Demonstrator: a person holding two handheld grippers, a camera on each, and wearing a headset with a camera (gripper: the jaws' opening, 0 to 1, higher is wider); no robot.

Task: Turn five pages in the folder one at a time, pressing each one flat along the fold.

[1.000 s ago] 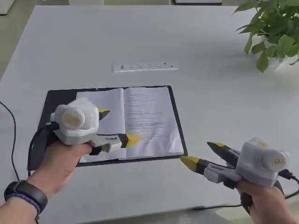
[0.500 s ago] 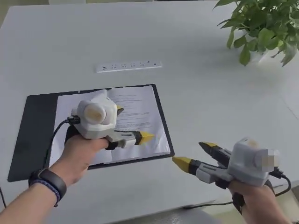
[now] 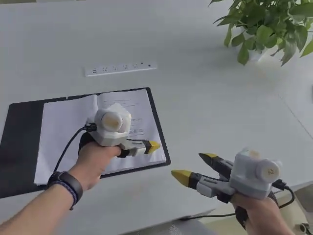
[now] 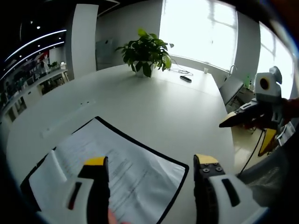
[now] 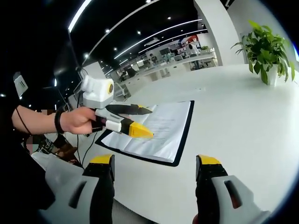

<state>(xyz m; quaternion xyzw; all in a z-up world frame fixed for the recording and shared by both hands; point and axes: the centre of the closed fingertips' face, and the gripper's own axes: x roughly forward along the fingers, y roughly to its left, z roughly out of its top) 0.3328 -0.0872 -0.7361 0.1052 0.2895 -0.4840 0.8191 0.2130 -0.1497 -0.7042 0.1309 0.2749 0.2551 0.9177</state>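
Note:
The folder (image 3: 19, 147) lies open on the white table (image 3: 210, 98), black cover down, white printed pages (image 3: 63, 132) facing up. My left gripper (image 3: 144, 143) hovers open over the right-hand page near its outer edge, jaws wide apart with nothing between them. In the left gripper view the page (image 4: 135, 172) lies under the left gripper (image 4: 150, 161). My right gripper (image 3: 195, 166) is open and holds nothing, off the folder's near right corner over bare table. The right gripper view shows the left gripper (image 5: 140, 121) above the folder (image 5: 163, 126), beyond the right gripper (image 5: 154, 160).
A white power strip (image 3: 121, 69) lies beyond the folder. A potted plant (image 3: 264, 24) stands at the far right. The table's near edge runs just below my hands. A black cable (image 3: 68, 147) trails from the left gripper across the page.
The head view has swung right. My left gripper has moved right over the page, closer to the folder's outer edge. The right gripper has hardly moved.

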